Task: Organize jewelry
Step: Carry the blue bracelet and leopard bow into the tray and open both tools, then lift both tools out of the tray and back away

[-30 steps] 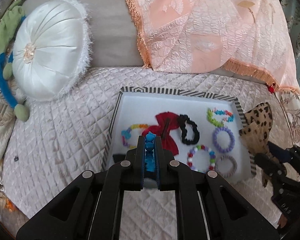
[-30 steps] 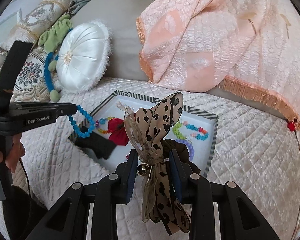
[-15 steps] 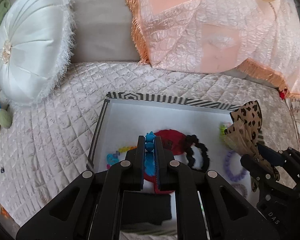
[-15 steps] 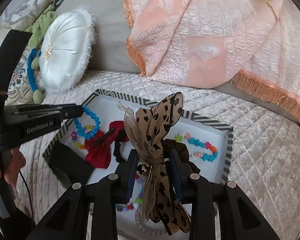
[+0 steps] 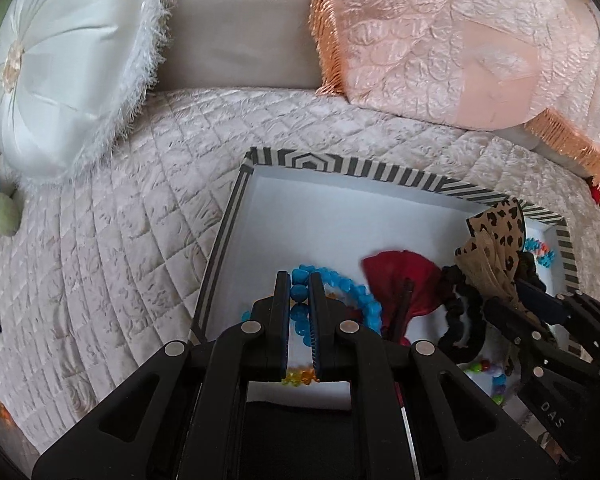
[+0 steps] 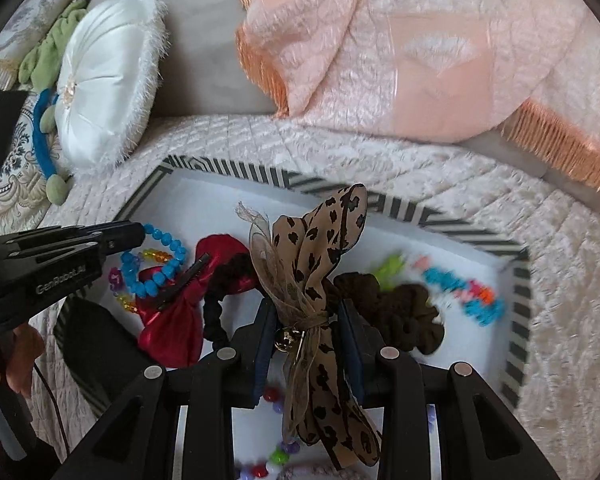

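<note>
Where tongs (image 5: 299, 292) pinch, round beads (image 5: 300, 291) (glossy blue) bunch.

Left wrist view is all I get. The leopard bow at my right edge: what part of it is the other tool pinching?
Observer: The right tool clamps the leopard bow at its knotted middle, beside a small bell.
Operator: Anything under it?
Observer: A dark brown scrunchie lies in the tray just right of it.
Operator: And my blue bracelet?
Observer: It hangs from the left tool over the red bow.
</note>
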